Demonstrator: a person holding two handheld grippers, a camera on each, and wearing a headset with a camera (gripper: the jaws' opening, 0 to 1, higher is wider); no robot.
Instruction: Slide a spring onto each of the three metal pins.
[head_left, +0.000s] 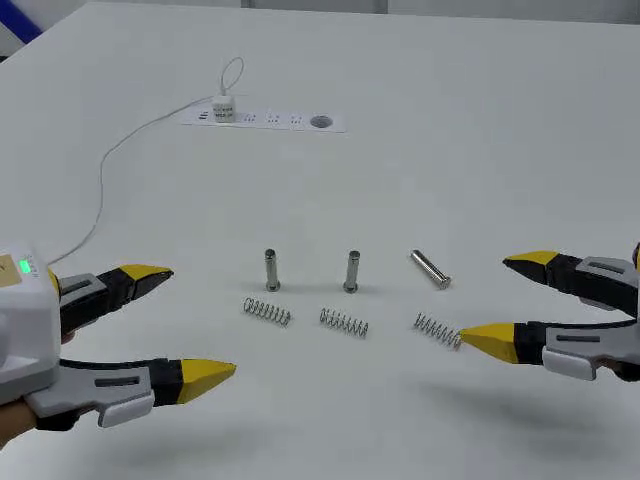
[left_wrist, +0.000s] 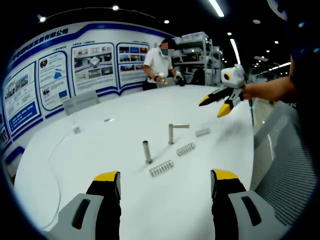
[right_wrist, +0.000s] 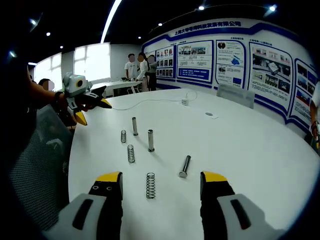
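Springs and pins in two rows on a white table, both claws open.

Three short coils of thin wire, the left spring, middle spring and right spring, lie on their sides just below centre of the head view, each apart from its pin. Just above them are three shiny metal pins: the left pin and middle pin stand upright, and the right pin lies on its side, angled. The left gripper at lower left and the right gripper at the right edge have their yellow-tipped jaws spread wide, gripping nothing. The right gripper's lower tip appears just beside the right spring. A white power strip lies in the upper part.
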